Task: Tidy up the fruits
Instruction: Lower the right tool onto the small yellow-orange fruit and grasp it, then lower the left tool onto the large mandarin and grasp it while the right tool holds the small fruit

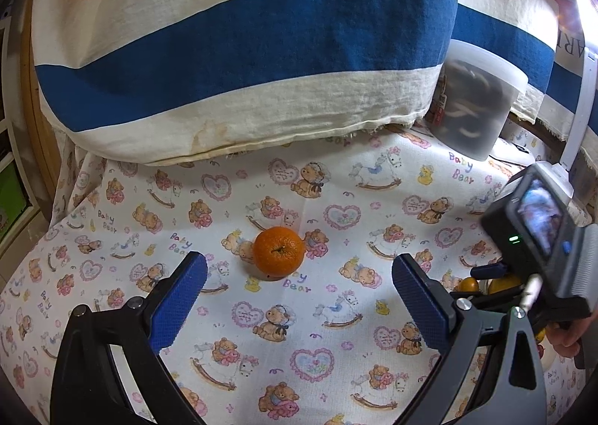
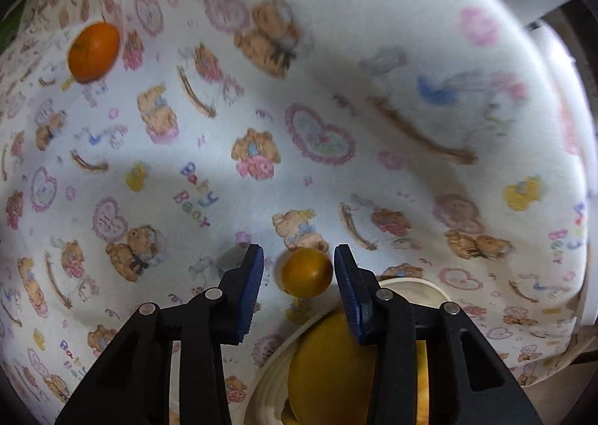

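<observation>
An orange mandarin (image 1: 279,251) lies on the teddy-bear print cloth (image 1: 336,313), just ahead of my open left gripper (image 1: 299,294), between and beyond its blue pads. It also shows far off at upper left in the right wrist view (image 2: 94,51). My right gripper (image 2: 299,275) is open with a small yellow-orange fruit (image 2: 306,271) between its pads, not touching either. Below it a cream plate (image 2: 411,288) holds a large yellow fruit (image 2: 329,369). The right gripper (image 1: 486,277) shows at right in the left wrist view.
A large striped "PARIS" cushion (image 1: 243,51) fills the back. A lidded translucent tub (image 1: 478,99) with dark contents stands at the back right. The cloth's left edge drops off near a wooden frame (image 1: 33,126).
</observation>
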A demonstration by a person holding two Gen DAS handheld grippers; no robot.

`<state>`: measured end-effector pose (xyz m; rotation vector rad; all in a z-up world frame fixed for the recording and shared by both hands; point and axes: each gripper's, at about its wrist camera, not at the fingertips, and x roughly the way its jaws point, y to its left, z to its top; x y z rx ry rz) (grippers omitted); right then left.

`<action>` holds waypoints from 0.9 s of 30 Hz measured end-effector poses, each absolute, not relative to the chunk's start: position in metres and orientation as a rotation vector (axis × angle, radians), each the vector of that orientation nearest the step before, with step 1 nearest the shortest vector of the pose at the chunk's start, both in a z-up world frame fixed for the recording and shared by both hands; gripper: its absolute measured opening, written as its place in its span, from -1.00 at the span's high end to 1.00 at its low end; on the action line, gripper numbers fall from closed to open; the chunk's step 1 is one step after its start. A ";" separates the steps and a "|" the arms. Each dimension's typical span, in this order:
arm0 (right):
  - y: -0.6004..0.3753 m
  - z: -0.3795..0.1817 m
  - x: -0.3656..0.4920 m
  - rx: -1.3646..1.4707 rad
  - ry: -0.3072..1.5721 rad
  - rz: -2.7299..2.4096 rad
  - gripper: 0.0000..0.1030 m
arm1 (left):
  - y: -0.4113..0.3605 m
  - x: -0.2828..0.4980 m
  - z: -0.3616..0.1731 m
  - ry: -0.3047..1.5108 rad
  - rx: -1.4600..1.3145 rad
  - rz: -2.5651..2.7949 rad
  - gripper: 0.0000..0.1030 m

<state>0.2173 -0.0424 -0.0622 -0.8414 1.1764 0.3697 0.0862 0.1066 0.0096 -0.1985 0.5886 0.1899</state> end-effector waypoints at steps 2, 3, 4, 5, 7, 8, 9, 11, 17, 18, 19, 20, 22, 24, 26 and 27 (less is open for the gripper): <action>-0.039 -0.062 0.222 -0.840 1.182 0.357 0.36 | 0.105 0.087 0.009 0.593 -0.190 0.186 -0.92; -0.040 -0.062 0.227 -0.815 1.204 0.339 0.41 | 0.105 0.087 0.008 0.593 -0.185 0.186 -0.92; -0.040 -0.061 0.231 -0.793 1.215 0.330 0.41 | 0.105 0.087 0.008 0.591 -0.183 0.187 -0.92; -0.042 -0.059 0.233 -0.764 1.222 0.324 0.42 | 0.105 0.087 0.009 0.589 -0.185 0.188 -0.92; -0.045 -0.054 0.236 -0.713 1.210 0.337 0.43 | 0.107 0.085 0.011 0.585 -0.200 0.185 -0.91; -0.047 -0.049 0.234 -0.684 1.186 0.345 0.43 | 0.109 0.085 0.011 0.582 -0.209 0.185 -0.91; -0.049 -0.043 0.234 -0.655 1.162 0.357 0.43 | 0.110 0.084 0.012 0.578 -0.217 0.185 -0.91; -0.053 -0.028 0.230 -0.556 1.104 0.406 0.43 | 0.112 0.083 0.013 0.577 -0.229 0.192 -0.91; -0.056 -0.016 0.215 -0.303 1.023 0.449 0.43 | 0.114 0.084 0.009 0.579 -0.199 0.247 -0.91; -0.058 -0.019 0.213 -0.252 1.017 0.452 0.43 | 0.114 0.084 0.009 0.580 -0.207 0.245 -0.90; -0.060 -0.022 0.208 -0.219 1.016 0.450 0.43 | 0.115 0.084 0.008 0.583 -0.219 0.237 -0.89; -0.062 -0.026 0.204 -0.200 1.011 0.436 0.43 | 0.115 0.085 0.008 0.587 -0.228 0.226 -0.89; -0.066 -0.033 0.191 -0.202 0.979 0.394 0.43 | 0.111 0.085 0.008 0.593 -0.214 0.216 -0.89; -0.068 -0.032 0.186 -0.212 0.953 0.375 0.43 | 0.106 0.086 0.008 0.587 -0.166 0.241 -0.89; -0.073 -0.036 0.188 -0.200 0.957 0.375 0.43 | 0.102 0.088 0.007 0.590 -0.117 0.269 -0.89; -0.075 -0.039 0.183 -0.194 0.958 0.369 0.42 | 0.100 0.088 0.007 0.594 -0.103 0.273 -0.89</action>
